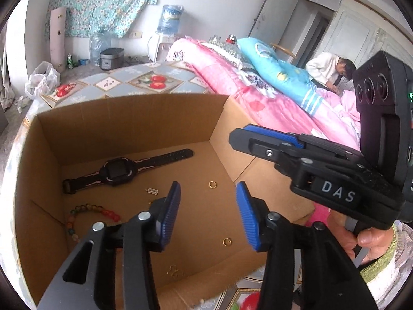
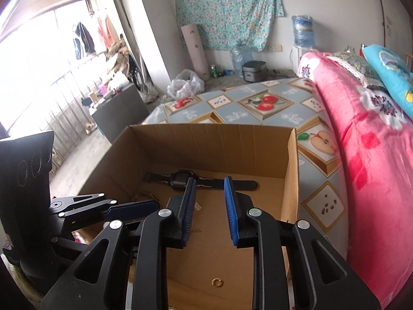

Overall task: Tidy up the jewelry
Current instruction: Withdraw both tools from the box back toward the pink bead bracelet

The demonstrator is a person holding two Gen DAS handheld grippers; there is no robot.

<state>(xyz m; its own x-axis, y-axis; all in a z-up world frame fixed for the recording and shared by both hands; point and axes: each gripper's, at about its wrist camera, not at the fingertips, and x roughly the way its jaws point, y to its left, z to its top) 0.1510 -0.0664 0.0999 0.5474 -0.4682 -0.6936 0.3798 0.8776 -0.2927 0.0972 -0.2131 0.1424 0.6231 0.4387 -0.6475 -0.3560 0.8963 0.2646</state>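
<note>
An open cardboard box [image 1: 134, 118] holds the jewelry. Inside lie a black watch [image 1: 118, 171], a coloured bead bracelet [image 1: 90, 211], a small silver charm [image 1: 152, 190], two gold rings [image 1: 212, 184] [image 1: 226, 242] and a thin gold piece [image 1: 175, 271]. My left gripper [image 1: 207, 214] is open and empty above the box floor. My right gripper [image 2: 209, 206] is open and empty over the box [image 2: 206, 134]; it also shows at the right in the left wrist view [image 1: 240, 137]. The watch [image 2: 185, 177] and one gold ring [image 2: 216, 282] show in the right wrist view.
The box stands on a table with a fruit-print cloth [image 2: 260, 103]. A bed with a pink quilt [image 2: 366, 155] and a blue pillow [image 1: 278, 69] runs along the right. A person [image 1: 330, 69] sits at the far right. Bags and bottles stand by the far wall.
</note>
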